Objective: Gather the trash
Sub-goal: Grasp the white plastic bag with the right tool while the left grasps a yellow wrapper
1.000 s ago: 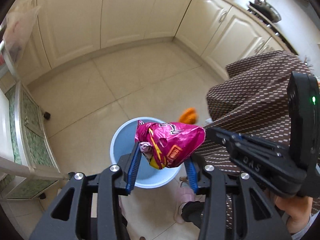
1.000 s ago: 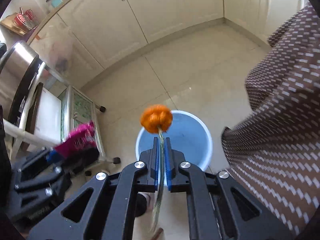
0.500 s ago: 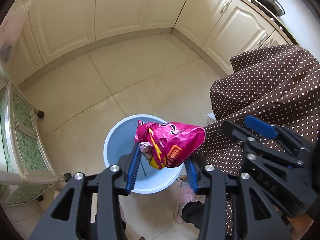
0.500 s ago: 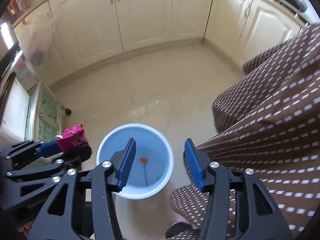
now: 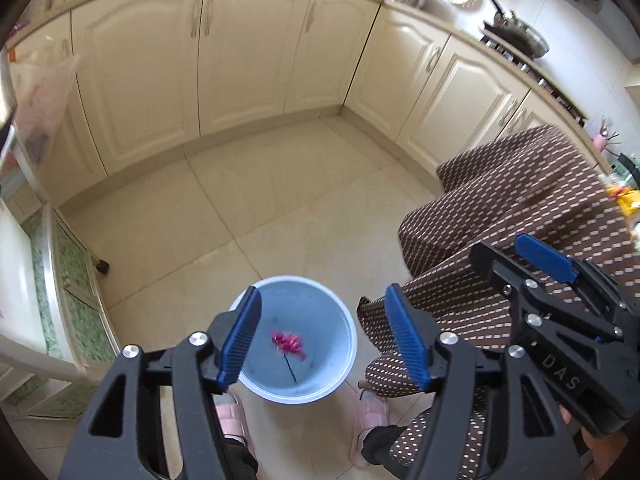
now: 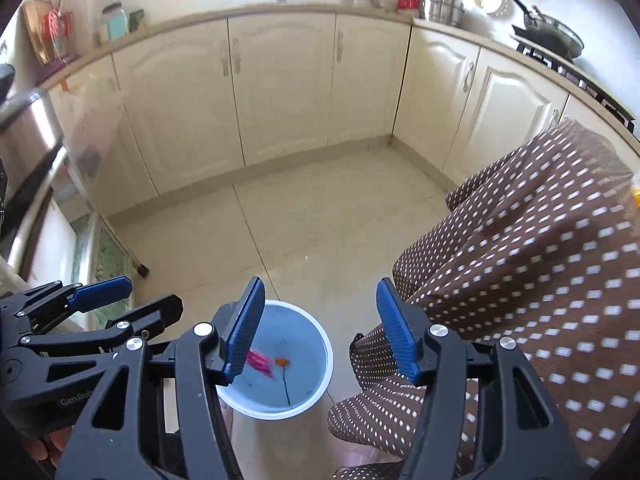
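A light blue bin (image 5: pixel 340 324) stands on the tiled floor below both grippers; it also shows in the right wrist view (image 6: pixel 316 344). Inside lie the pink snack bag (image 5: pixel 287 342) (image 6: pixel 258 361) and the orange flower (image 6: pixel 282 361) with its dark stem. My left gripper (image 5: pixel 322 338) is open and empty, high above the bin. My right gripper (image 6: pixel 320 330) is open and empty too, above the bin's right rim. Each gripper shows at the edge of the other's view, the right (image 5: pixel 560 304) and the left (image 6: pixel 80 320).
The person's brown dotted skirt (image 5: pixel 500 240) (image 6: pixel 520 280) fills the right side, with pink slippers (image 5: pixel 370 412) beside the bin. A small cart with green panels (image 5: pixel 68 280) stands at the left. Cream cabinets (image 5: pixel 240 60) line the far walls, with a stove (image 6: pixel 552 40) at the right.
My left gripper opened and the pink bag dropped into the bin. My right gripper had let the orange flower fall in before that. Both grippers rose higher above the bin.
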The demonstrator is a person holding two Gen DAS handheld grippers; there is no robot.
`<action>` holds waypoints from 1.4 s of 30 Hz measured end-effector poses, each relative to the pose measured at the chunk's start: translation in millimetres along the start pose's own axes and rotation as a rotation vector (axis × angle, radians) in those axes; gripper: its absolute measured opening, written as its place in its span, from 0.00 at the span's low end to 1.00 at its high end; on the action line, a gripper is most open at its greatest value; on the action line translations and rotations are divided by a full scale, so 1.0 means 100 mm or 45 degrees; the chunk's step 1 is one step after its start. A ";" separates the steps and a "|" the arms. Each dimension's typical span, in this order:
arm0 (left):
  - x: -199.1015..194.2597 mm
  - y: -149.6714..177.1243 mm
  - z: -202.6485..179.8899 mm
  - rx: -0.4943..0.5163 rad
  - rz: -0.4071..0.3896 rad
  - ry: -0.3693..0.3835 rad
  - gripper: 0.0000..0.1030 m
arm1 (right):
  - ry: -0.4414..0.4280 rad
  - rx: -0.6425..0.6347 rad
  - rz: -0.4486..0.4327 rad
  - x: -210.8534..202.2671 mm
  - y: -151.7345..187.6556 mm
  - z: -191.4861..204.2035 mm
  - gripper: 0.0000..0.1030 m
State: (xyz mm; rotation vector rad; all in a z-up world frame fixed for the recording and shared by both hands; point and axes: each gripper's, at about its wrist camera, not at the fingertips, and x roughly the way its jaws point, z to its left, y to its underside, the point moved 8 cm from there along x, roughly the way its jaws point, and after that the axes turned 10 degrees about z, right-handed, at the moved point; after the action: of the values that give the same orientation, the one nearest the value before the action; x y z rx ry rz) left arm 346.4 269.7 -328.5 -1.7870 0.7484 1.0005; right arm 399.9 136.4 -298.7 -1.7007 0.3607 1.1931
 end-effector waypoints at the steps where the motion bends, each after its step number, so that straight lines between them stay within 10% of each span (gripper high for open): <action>1: -0.14 0.00 -0.05 0.007 -0.026 0.008 0.61 | -0.009 0.002 -0.028 -0.15 -0.01 0.00 0.54; 15: -1.39 0.08 -1.42 0.288 -0.289 0.146 0.66 | 0.171 0.214 -0.310 -1.70 0.27 -0.99 0.65; 26: -1.16 0.05 -2.82 0.525 -0.258 0.270 0.66 | 0.362 0.588 -0.357 -2.08 0.92 -2.44 0.71; 40: -0.46 -0.44 -3.53 0.633 -0.218 0.196 0.66 | 0.286 0.827 -0.312 -1.89 0.85 -3.01 0.87; 42: -0.39 -0.47 -3.58 0.645 -0.205 0.201 0.47 | 0.294 0.831 -0.302 -1.87 0.82 -3.03 0.87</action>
State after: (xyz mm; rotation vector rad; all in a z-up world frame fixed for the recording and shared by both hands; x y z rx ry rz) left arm 476.9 -39.1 -187.7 -1.4613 0.8516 0.5070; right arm 419.6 -207.5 -178.5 -1.2573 0.5959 0.6078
